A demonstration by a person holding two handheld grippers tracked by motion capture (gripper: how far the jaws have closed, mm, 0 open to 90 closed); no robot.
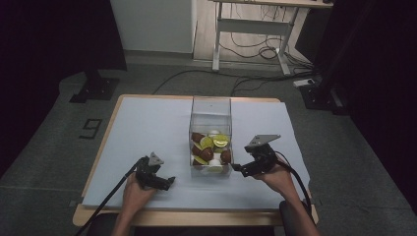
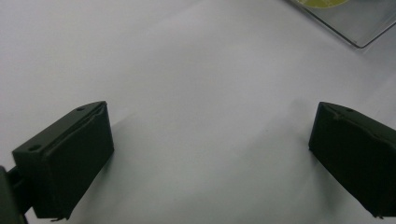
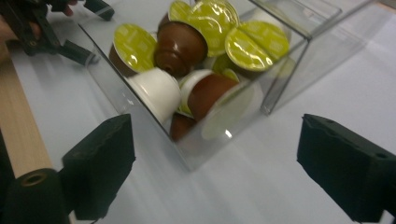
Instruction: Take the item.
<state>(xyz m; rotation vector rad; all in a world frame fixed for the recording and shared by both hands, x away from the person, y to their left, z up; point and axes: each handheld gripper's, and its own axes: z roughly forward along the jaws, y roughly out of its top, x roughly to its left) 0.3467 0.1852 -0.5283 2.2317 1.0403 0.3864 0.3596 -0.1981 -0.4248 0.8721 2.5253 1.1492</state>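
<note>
Black two-jaw grippers [image 1: 169,183], grey three-cornered plates, trailing black cables.

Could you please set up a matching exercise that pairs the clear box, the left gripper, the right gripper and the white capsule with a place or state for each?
Things:
1. clear box
2. left gripper
3. right gripper
4. white capsule

Places or states:
A. jaws open, beside the box's right wall
B. lies against the box's near wall, among brown capsules
C. jaws open over the bare white sheet, left of the box
D. stands mid-table, holding the capsules

Pairs: 1-D, 2-C, 3-A, 4-B
</note>
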